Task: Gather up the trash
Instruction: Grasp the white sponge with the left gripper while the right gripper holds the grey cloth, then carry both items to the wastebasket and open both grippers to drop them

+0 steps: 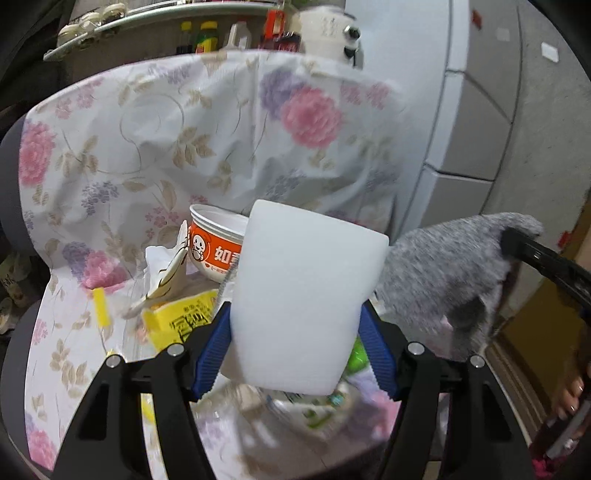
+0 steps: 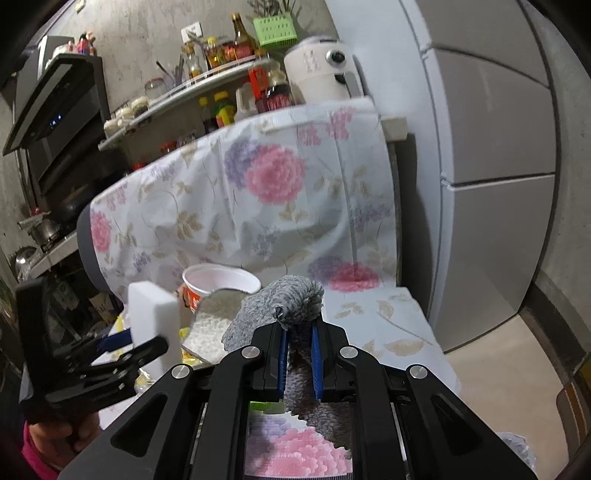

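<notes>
White foam block (image 1: 303, 295) between left jaws, grey cloth (image 2: 284, 302) — right jaws

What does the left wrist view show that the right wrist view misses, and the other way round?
Only the left wrist view shows the yellow carton and crumpled wrapper beside the noodle cup.

Only the right wrist view shows the range hood and green basket.

Both show the white foam block between the left gripper's pads, and the grey cloth clamped in the right gripper.

Matt white foam block (image 1: 303, 295); fuzzy grey cloth (image 2: 284, 299); glossy paper bowl (image 1: 218, 243); floral fabric cover (image 1: 166, 129)
</notes>
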{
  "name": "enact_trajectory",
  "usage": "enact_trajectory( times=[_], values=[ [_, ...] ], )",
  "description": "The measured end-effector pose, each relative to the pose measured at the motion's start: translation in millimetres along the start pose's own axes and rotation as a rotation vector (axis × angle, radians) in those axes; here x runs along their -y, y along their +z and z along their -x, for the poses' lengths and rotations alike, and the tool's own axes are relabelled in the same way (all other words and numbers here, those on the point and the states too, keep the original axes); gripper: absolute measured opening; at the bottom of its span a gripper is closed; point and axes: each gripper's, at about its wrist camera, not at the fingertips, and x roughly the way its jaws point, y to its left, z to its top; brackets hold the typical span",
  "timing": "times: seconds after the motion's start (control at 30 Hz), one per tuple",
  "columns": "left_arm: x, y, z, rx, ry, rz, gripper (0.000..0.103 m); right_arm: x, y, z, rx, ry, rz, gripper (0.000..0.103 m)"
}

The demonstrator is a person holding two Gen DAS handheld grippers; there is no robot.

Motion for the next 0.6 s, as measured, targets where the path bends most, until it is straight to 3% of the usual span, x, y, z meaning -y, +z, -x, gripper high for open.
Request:
enact_trajectory(
  times=[0.27, 0.6],
  values=[
    [32, -24, 40, 0.054, -0.076, -0.030, 0.067, 10, -16, 56, 0.026, -0.079, 0.000, 0.012],
    [113, -65, 18, 0.002, -0.290, -0.141, 0.068, 67, -67, 116, -0.006, -0.261, -0.070, 0.012]
  ],
)
